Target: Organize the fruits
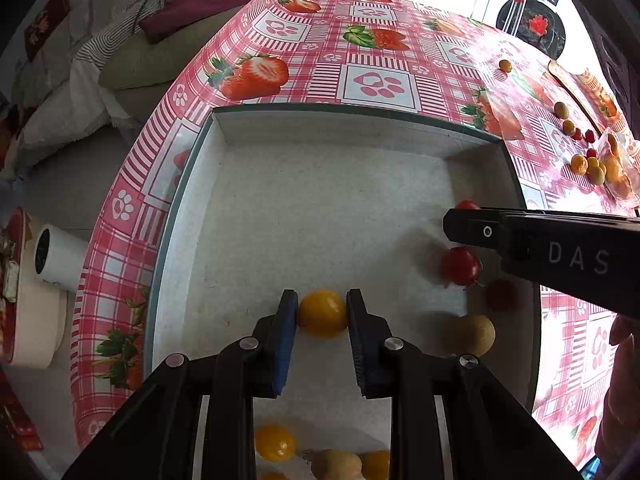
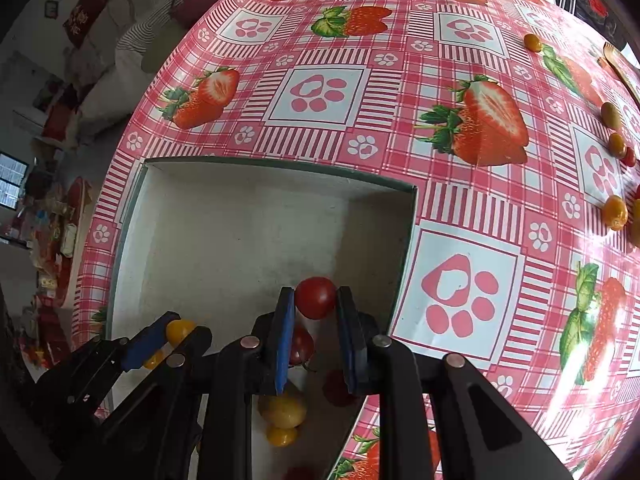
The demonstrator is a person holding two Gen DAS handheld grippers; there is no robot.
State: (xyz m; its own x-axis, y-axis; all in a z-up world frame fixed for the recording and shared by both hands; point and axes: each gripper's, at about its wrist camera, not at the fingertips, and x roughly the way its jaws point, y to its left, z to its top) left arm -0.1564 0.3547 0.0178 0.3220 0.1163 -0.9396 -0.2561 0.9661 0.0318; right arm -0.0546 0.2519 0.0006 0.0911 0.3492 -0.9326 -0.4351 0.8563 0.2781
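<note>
Over the shallow white cardboard box (image 1: 320,208) on the strawberry-print counter (image 2: 460,264), the left gripper (image 1: 322,314) has its jaws clamped on a round yellow cherry tomato (image 1: 323,313) — the right gripper (image 2: 315,300) pinches a red cherry tomato (image 2: 315,297) near the box's right wall. More small fruits (image 1: 588,160) lie scattered toward the counter's far right edge.

White letters "DAS" (cut off), on the right gripper (image 1: 456,226)
</note>
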